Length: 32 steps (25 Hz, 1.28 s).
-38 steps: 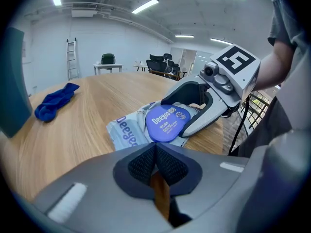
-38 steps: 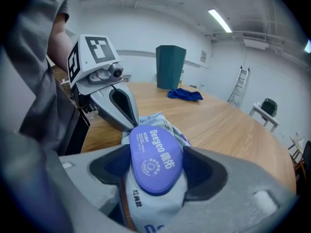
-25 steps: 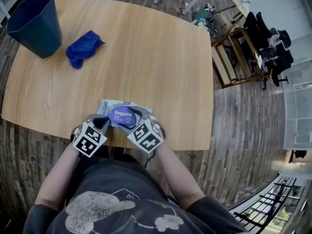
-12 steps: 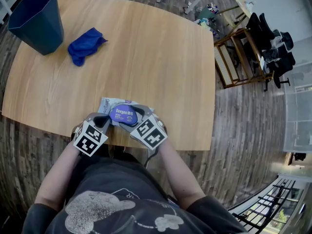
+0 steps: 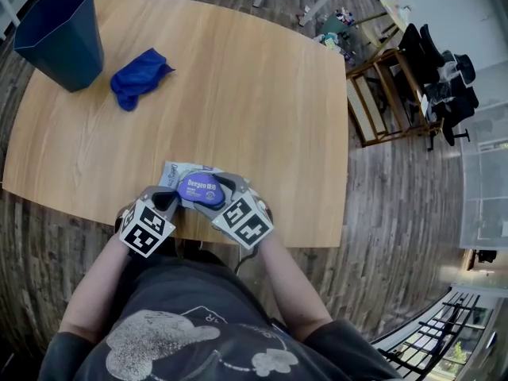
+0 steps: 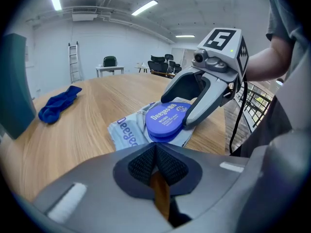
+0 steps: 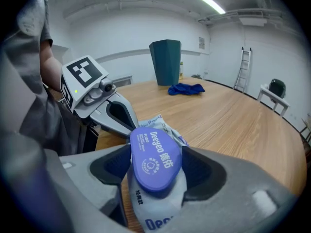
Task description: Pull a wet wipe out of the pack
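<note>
A white wet wipe pack (image 5: 176, 173) with a round blue lid (image 5: 199, 189) lies near the front edge of the wooden table (image 5: 262, 109). My right gripper (image 5: 209, 194) is shut on the pack, one jaw on each side of the lid (image 7: 155, 161). The lid is closed and no wipe shows. My left gripper (image 5: 167, 200) sits just left of the pack, shut and empty, its pads pressed together (image 6: 155, 152). From the left gripper view, the right gripper (image 6: 178, 111) straddles the lid (image 6: 165, 120) over the pack (image 6: 127, 132).
A dark blue bin (image 5: 59, 34) stands at the table's far left corner, with a crumpled blue cloth (image 5: 139, 76) beside it. A wooden cart (image 5: 389, 94) and black chairs (image 5: 436, 70) stand on the floor to the right.
</note>
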{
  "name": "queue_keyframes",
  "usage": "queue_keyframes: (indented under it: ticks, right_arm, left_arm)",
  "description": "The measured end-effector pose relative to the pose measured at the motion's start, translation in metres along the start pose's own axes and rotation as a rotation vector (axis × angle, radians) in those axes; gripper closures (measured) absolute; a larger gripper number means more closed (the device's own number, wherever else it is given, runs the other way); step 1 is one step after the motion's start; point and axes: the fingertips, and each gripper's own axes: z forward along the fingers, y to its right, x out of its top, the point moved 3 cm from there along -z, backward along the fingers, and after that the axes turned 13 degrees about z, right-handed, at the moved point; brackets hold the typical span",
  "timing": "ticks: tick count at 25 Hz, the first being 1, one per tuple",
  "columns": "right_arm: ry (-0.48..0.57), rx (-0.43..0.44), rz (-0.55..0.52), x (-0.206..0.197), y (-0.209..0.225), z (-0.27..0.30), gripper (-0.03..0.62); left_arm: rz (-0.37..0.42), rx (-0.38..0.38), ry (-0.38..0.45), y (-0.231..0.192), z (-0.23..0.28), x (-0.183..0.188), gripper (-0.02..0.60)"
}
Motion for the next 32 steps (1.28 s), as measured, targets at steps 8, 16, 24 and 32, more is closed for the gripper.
queue_keyframes:
  ticks: [8, 16, 24, 32]
  right_arm:
    - [0.178, -0.107, 0.041, 0.024, 0.009, -0.031, 0.372]
    - [0.281, -0.243, 0.161, 0.037, 0.059, -0.032, 0.372]
    - [0.265, -0.302, 0.286, 0.031, 0.090, -0.010, 0.372]
    - [0.329, -0.294, 0.329, 0.033, 0.090, -0.014, 0.372]
  left_arm:
    - [0.015, -0.007, 0.005, 0.000, 0.000, -0.002, 0.563]
    - [0.019, -0.010, 0.006, 0.001, 0.000, -0.003, 0.563]
    - [0.023, -0.005, 0.002, 0.000, 0.000, -0.002, 0.563]
    - [0.006, 0.050, 0.045, -0.005, -0.010, 0.001, 0.563]
